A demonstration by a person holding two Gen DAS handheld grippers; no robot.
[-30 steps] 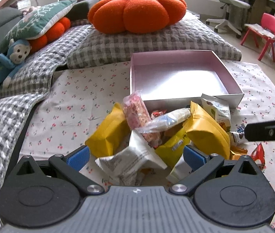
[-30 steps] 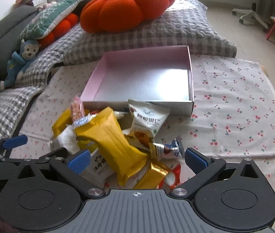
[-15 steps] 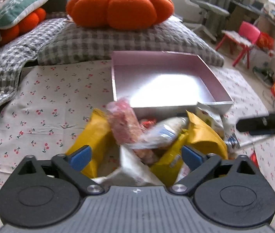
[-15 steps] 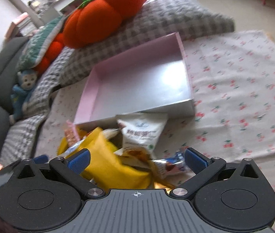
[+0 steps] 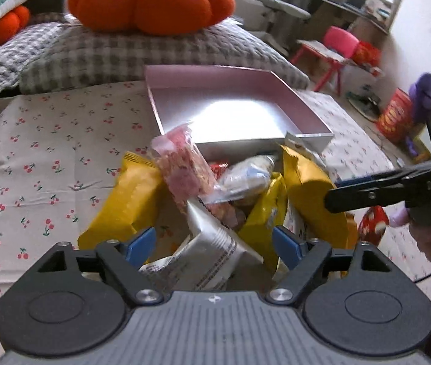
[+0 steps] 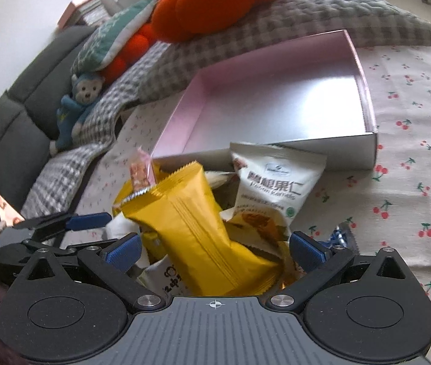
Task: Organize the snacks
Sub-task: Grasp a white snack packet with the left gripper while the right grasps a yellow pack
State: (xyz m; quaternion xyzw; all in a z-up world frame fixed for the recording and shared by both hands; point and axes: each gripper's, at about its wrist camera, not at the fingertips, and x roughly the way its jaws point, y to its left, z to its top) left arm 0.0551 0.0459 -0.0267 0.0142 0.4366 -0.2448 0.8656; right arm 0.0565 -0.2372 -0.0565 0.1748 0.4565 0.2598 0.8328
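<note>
Spilling against the near wall of an open pink box (image 5: 306,135), a heap of snack packets (image 5: 215,200) lies on a cherry-print cloth (image 5: 48,158), the box floor bare and bright behind it. In the left wrist view the left gripper (image 5: 214,243) hangs low over the heap, its jaws narrowed from their widest in the last moments but parted, a silver-white packet (image 5: 212,252) lying between the blue pads with neither pad seen pressing it; a yellow pouch (image 5: 127,203) sits just outside the left pad and a pink sweet bag (image 5: 185,170) stands tilted above. The right gripper (image 6: 214,249) is spread wide over a long yellow packet (image 6: 197,231), its pads clear of the wrapper on both sides, with a white nut bag (image 6: 276,182) leaning on the box's front edge beyond. Open cloth runs to the right of the heap and box, while a checked quilt (image 6: 99,127) and grey sofa (image 6: 8,127) close in on the left. An orange pumpkin cushion (image 5: 151,0) rests on the quilt behind the box's far rim.
</note>
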